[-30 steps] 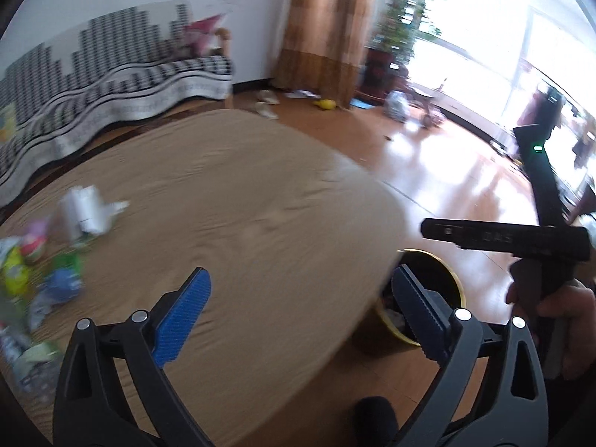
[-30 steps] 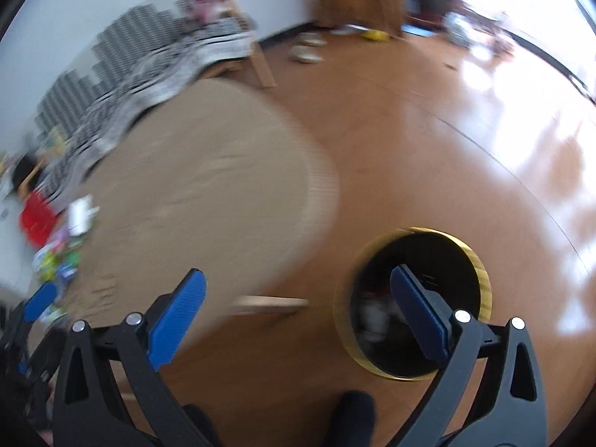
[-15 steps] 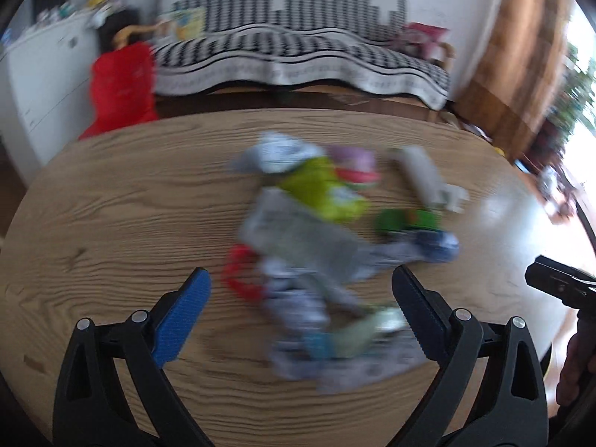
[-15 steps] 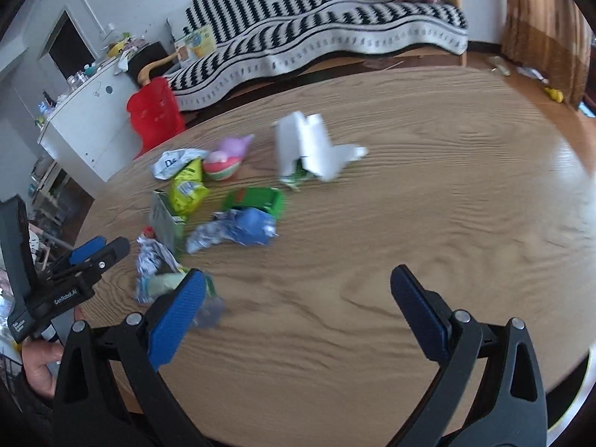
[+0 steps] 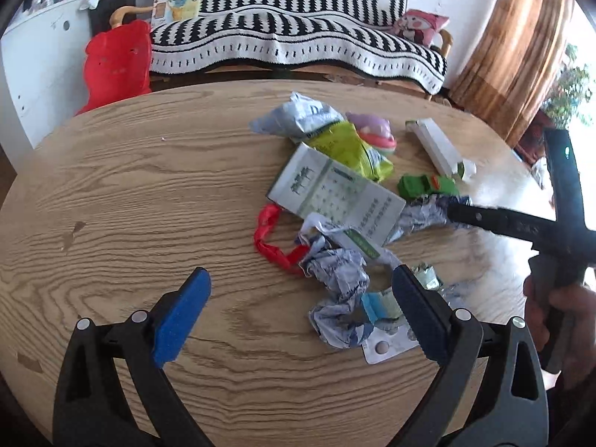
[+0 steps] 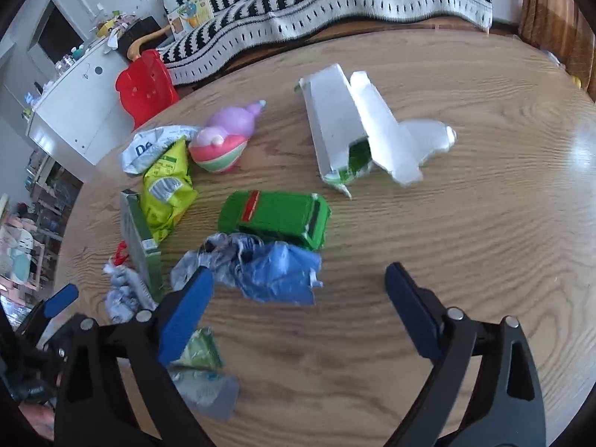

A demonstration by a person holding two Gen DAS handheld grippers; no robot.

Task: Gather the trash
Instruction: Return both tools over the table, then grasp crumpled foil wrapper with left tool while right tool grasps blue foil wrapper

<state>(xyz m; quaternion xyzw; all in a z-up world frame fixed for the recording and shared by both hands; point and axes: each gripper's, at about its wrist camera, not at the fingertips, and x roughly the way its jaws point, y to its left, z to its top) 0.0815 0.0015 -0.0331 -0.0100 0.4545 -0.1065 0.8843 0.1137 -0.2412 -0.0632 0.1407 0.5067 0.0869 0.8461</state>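
**Approach phase, nothing picked yet**

Both jaws spread wide, empty, hovering over the counter (image 5: 123, 193). Left gripper (image 5: 298, 311) above the near end of the trash pile; right gripper (image 6: 298, 298) above the other side, facing the same heap.

Trash clustered mid-counter, touching or overlapping:
- crumpled blue-white wrapper (image 5: 341, 279) just ahead of the left jaws, close to the right-hand pad
- blister pack (image 5: 387, 346) under that same pad, partly hidden
- red plastic strip (image 5: 270, 240) beside the wrapper
- flat printed carton (image 5: 335, 195) lying over the middle
- yellow-green snack bag (image 6: 165, 190) and silver pouch (image 6: 152, 147) further back
- green box (image 6: 275, 216) and crumpled blue bag (image 6: 260, 270) right in front of the right jaws
- torn white carton (image 6: 357, 130) slightly apart from the rest
- pink-purple toy (image 6: 227, 138) next to the snack bag, maybe not trash

No bin visible in either view.

Likely next: drop right gripper onto the crumpled blue bag, straddle it, close. Left gripper best placed for the crumpled wrapper. Soft, springy stuff, so needs a deep bite to avoid slipping out. Risk of dragging neighbours along given the overlap.
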